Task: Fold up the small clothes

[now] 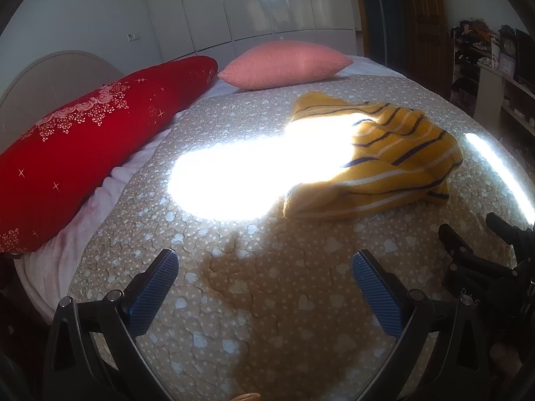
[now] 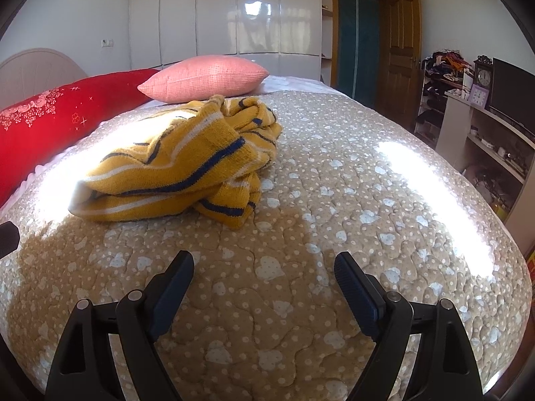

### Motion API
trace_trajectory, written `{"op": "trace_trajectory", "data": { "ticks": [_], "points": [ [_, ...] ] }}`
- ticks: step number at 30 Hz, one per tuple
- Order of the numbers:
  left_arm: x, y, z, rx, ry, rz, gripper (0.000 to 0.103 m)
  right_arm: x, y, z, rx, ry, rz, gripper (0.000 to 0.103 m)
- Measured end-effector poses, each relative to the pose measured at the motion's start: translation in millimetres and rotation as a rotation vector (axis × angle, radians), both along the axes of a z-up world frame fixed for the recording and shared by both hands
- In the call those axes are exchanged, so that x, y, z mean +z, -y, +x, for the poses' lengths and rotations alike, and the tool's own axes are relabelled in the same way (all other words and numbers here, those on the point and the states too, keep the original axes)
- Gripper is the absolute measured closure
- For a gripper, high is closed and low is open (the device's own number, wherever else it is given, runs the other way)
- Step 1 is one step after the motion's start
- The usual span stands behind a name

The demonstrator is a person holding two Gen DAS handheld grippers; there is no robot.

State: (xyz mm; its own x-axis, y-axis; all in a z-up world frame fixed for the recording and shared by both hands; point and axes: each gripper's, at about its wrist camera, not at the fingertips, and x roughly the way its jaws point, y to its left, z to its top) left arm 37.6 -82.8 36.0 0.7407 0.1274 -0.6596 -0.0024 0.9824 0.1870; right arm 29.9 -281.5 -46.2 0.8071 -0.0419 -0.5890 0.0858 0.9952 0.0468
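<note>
Left claw [image 1: 264,277] and right claw [image 2: 264,279], both wide apart, empty.

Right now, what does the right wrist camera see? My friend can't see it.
A crumpled yellow striped sweater lies unfolded on a bed with a tan heart-patterned quilt. The right claw is open and empty in front of it. Behind sit a pink pillow and a red pillow.
</note>
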Motion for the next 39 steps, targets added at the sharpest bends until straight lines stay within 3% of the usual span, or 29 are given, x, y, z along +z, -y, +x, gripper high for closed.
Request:
{"op": "trace_trajectory", "data": {
  "ticks": [26,39],
  "points": [
    [-8.6,1.8,1.1,-0.014,-0.033,0.002,0.0,-1.9,-2.3,-0.3,0.004,-0.004,-0.02,0.011],
    [-12.9,7.1,-0.9,-0.005,-0.027,0.067,0.0,-2.3,-3.5,-1.3,0.006,-0.001,-0.032,0.011]
  ]
}}
